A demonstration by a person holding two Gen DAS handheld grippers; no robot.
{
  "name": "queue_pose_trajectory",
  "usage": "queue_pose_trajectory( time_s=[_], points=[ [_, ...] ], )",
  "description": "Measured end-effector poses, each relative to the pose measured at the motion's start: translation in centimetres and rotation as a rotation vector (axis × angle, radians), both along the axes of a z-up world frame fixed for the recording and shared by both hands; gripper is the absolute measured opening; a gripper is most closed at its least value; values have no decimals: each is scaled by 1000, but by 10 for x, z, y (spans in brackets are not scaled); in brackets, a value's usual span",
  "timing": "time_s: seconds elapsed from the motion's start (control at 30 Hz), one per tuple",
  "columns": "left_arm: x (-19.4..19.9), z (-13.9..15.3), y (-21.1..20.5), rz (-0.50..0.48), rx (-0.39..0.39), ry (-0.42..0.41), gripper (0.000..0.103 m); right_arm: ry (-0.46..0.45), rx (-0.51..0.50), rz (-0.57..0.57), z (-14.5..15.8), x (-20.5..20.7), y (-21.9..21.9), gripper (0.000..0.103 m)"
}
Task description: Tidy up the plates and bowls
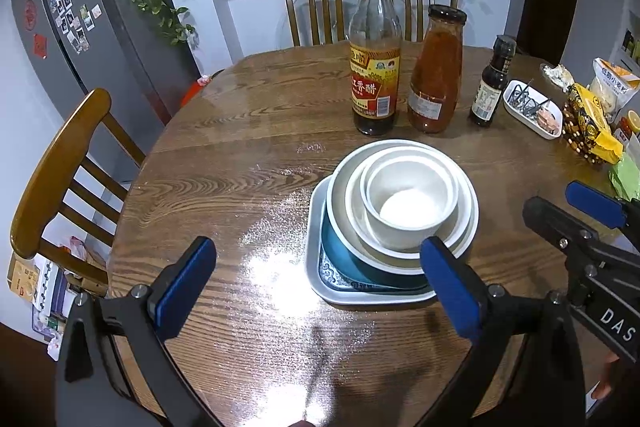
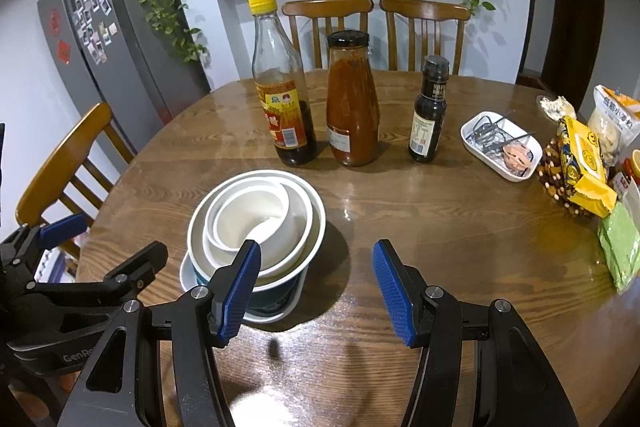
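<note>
- Nearest us, our left gripper (image 1: 318, 289) and right gripper (image 2: 316, 293) both hang wide apart, holding nothing; the right one's body reads "DAS".
- Just ahead on the round table (image 1: 240, 131), three white bowls (image 1: 404, 203) sit nested on a blue-patterned square plate (image 1: 360, 285).
- Beyond stand a yellow-capped vinegar bottle (image 1: 375, 67) labelled "香醋", a red sauce jar (image 1: 436, 75) and a small dark bottle (image 1: 491, 87).

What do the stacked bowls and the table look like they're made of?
Bowls: likely glazed ceramic, white, smooth, thick-rimmed, with soft sheen. Table: wood, or wood veneer, showing clear grain under a glossy coat that mirrors the lamp glare.
</note>
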State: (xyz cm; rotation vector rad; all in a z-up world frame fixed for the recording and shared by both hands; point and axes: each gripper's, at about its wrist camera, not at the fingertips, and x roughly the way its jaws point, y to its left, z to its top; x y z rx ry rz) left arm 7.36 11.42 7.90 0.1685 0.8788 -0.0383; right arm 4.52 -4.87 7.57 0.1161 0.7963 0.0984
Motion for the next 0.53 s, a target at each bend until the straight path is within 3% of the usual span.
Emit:
queue_pose_trajectory(
  time_s=[0.53],
  points=[
    [6,1,-2,-12,-11,2,102,2,-4,-7,-1,3,-1,59]
  ],
)
